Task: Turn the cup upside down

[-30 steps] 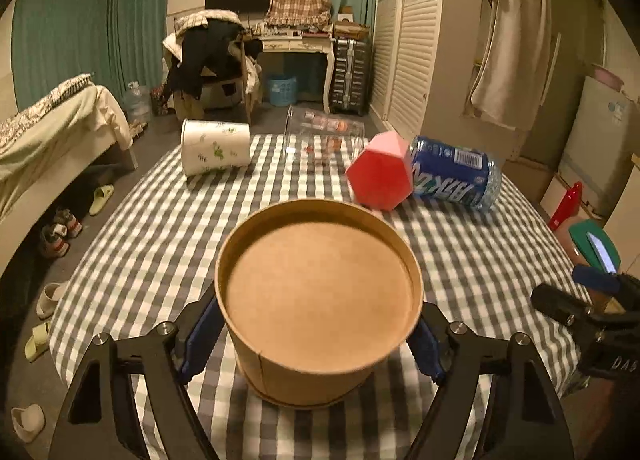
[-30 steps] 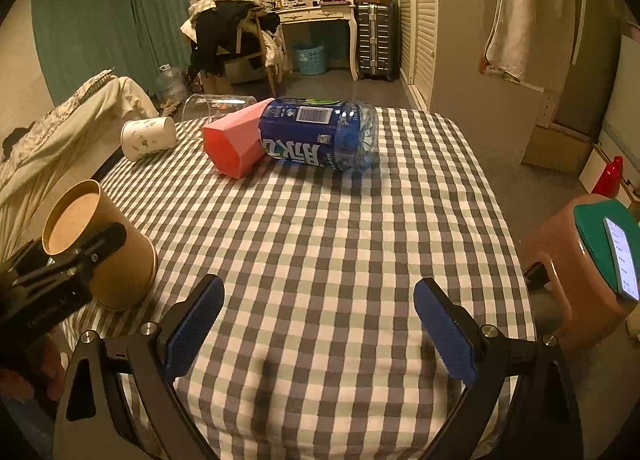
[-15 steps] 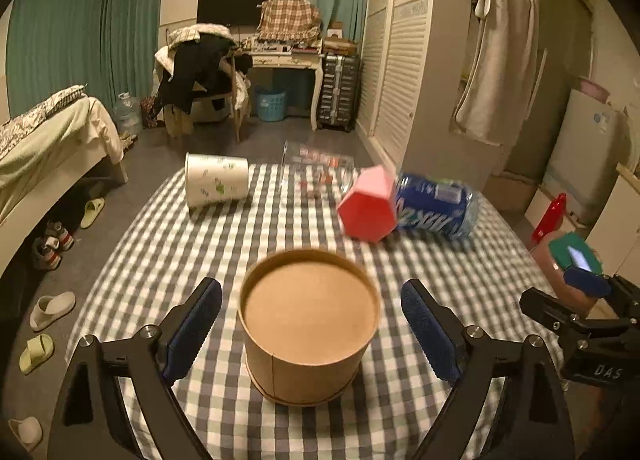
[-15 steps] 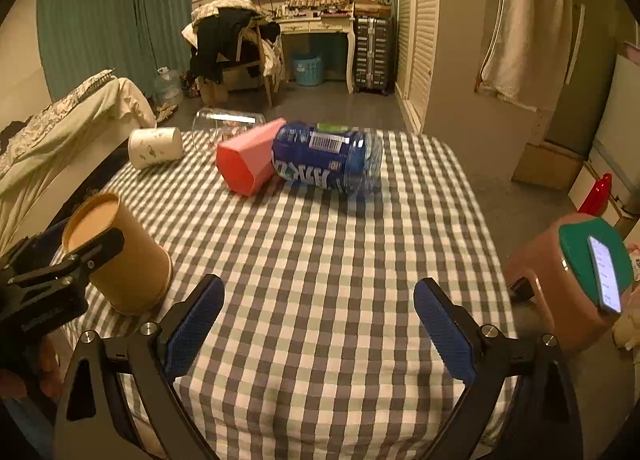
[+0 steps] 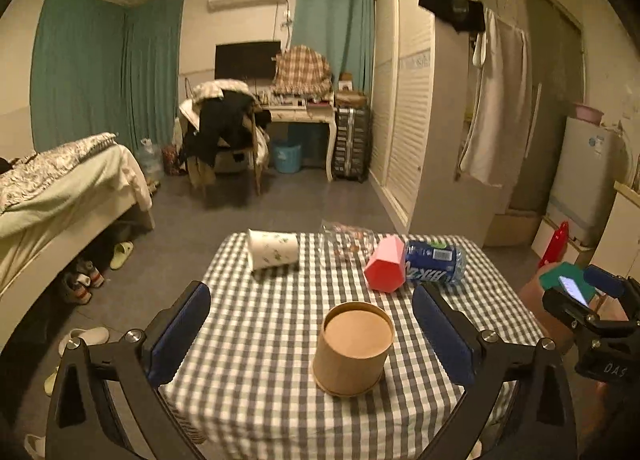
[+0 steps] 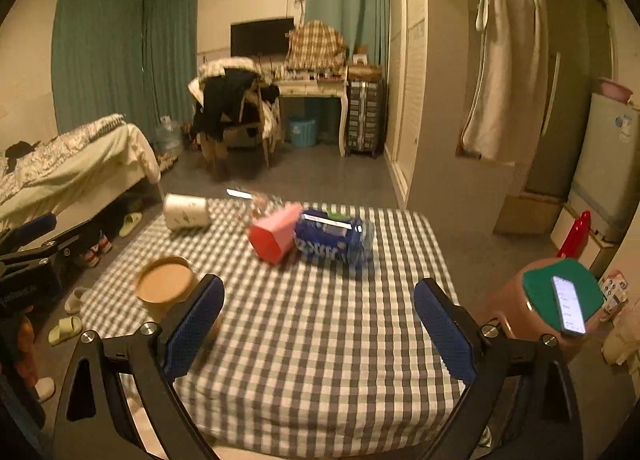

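Note:
A brown paper cup (image 5: 353, 348) stands upside down on the checked tablecloth (image 5: 256, 332), flat base up, near the front edge. It also shows in the right wrist view (image 6: 165, 285), at the table's left side. My left gripper (image 5: 312, 334) is open and empty, held back and above the cup, apart from it. My right gripper (image 6: 318, 324) is open and empty above the table's front edge, to the right of the cup.
At the table's far side lie a white floral cup (image 5: 273, 249), a clear glass (image 5: 346, 239), a pink box (image 5: 384, 270) and a blue bottle (image 5: 435, 262), all on their sides. A stool with a phone (image 6: 568, 302) stands to the right. A bed (image 5: 60, 188) is at left.
My left gripper has opened, let go of the brown cup and pulled back and up. My right gripper has also drawn back from the table. The cup stays base up.

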